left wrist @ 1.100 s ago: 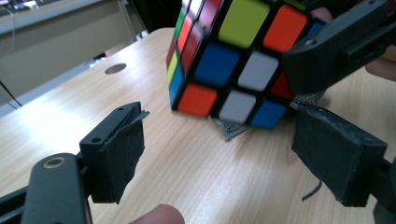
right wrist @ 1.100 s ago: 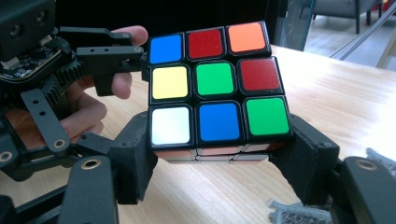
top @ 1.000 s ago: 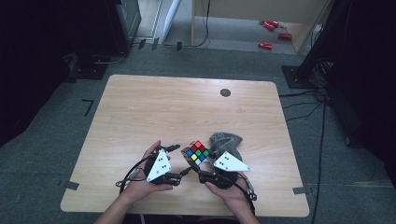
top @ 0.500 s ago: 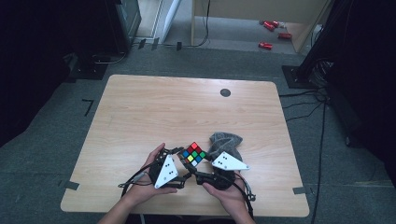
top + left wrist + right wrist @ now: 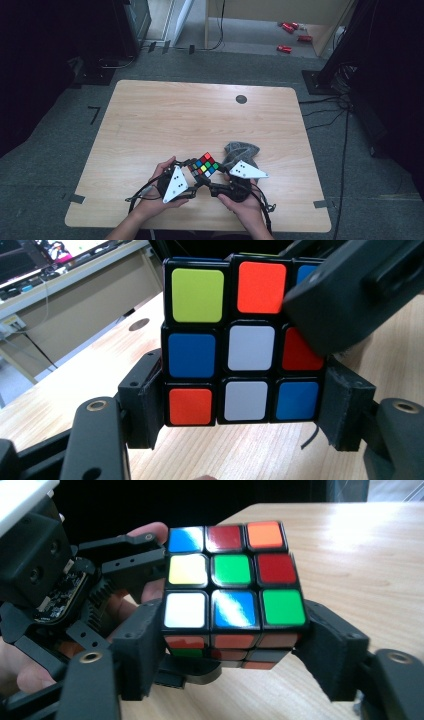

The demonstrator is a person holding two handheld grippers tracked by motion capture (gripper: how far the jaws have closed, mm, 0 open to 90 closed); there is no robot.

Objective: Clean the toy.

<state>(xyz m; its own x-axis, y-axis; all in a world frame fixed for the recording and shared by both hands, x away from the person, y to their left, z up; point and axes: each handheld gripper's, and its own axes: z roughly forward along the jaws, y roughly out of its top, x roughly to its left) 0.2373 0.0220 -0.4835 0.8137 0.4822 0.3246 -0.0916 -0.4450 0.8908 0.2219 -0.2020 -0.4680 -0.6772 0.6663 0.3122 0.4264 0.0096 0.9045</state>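
Observation:
A scrambled Rubik's cube (image 5: 205,165) hangs just above the wooden table (image 5: 200,115) near its front edge, held between both grippers. My left gripper (image 5: 194,171) comes in from the left. Its jaws have just been closing, and in the left gripper view the pads (image 5: 150,407) press on both sides of the cube's (image 5: 250,347) bottom row. My right gripper (image 5: 216,176) is shut on the cube's (image 5: 232,570) lower layer. One jaw of the right gripper (image 5: 350,295) covers the cube's upper right corner. The left gripper's body (image 5: 50,580) and a hand are at the left in the right gripper view.
A crumpled grey cloth (image 5: 240,150) lies just behind the right gripper. A small black round mark (image 5: 241,99) sits near the table's far edge. Bare wood stretches across the far and left parts. Cables and small red items (image 5: 284,48) lie on the floor beyond.
The left gripper has shifted slightly in toward the cube and tilted. The cube and the right gripper have kept their place.

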